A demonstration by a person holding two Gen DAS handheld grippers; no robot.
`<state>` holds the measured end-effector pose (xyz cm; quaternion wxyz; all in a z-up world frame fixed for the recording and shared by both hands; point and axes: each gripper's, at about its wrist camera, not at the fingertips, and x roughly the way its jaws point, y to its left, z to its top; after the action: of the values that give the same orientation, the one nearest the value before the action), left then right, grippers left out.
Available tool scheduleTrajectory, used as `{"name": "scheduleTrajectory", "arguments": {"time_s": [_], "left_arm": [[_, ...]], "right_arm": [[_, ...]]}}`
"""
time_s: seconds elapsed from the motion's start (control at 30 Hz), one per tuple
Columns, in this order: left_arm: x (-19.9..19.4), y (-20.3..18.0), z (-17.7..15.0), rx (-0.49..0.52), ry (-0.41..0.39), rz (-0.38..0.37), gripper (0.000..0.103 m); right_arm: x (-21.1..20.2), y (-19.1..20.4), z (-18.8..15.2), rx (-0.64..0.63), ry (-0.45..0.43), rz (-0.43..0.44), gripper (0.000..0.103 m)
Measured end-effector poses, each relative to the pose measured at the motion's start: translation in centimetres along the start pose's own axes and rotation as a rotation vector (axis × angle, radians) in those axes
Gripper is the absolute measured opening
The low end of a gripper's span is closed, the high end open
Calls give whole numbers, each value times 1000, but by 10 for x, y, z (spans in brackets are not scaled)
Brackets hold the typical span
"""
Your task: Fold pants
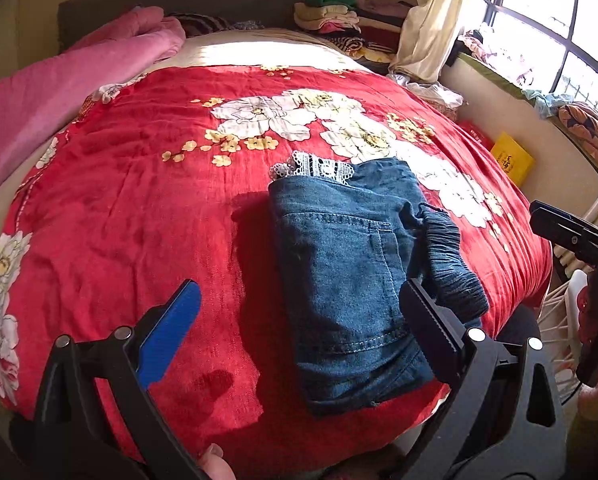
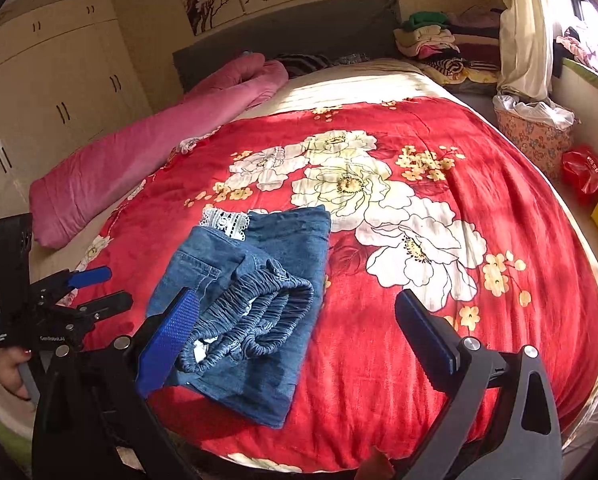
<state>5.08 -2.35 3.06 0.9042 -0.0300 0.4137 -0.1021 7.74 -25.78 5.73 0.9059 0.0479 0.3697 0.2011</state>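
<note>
Left wrist view shows the bed (image 1: 119, 184) under a red floral blanket (image 1: 139, 240), with the pants (image 1: 339, 280) lying on it toward the near edge, already folded into a compact denim bundle. A pink quilt (image 1: 59, 92) runs along the far left side, well apart from the work.

The bundle's long axis runs from the near edge away toward the headboard, with lace trim (image 1: 319, 168) peeking out at the far end and the elastic waistband (image 1: 455, 264) bunched on top at the right side. By this layout the folding looks nearly done; what seems left is tidying the waistband or a last fold.

Both pairs of tongs are released and hold nothing. The left tongs (image 1: 299, 340) hover over the near end of the pants, the right-hand finger over the denim beside the waistband, the blue-padded one off to the left over bare blanket. From the right wrist view, the right tongs (image 2: 299, 332) have the waistband just ahead of their left finger, so the pants lie to their left and slightly forward. The left tongs look marginally nearer to the bundle's body, the right to the waistband
</note>
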Motion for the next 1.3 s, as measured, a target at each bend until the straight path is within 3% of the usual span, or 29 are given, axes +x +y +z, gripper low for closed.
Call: {"name": "scheduleTrajectory", "arguments": {"time_s": [0.57, 0.87, 1.1, 1.17, 1.23, 1.27, 1.3], "left_arm": [[43, -4, -4, 40, 70, 38, 93], [57, 3, -8, 17, 88, 16, 93], [68, 13, -10, -43, 91, -45, 93], [71, 16, -11, -64, 93, -69, 93], [73, 17, -10, -80, 97, -90, 93], [73, 17, -10, -85, 99, -98, 91], [74, 17, -9, -85, 99, -107, 82]], "right_arm": [[49, -6, -25, 83, 109, 52, 98], [74, -17, -33, 200, 151, 150, 98], [87, -21, -38, 254, 148, 214, 97], [91, -21, -38, 260, 148, 222, 92], [95, -20, -38, 263, 152, 236, 72], [97, -20, -39, 266, 157, 252, 68], [98, -20, -39, 272, 159, 266, 62]]}}
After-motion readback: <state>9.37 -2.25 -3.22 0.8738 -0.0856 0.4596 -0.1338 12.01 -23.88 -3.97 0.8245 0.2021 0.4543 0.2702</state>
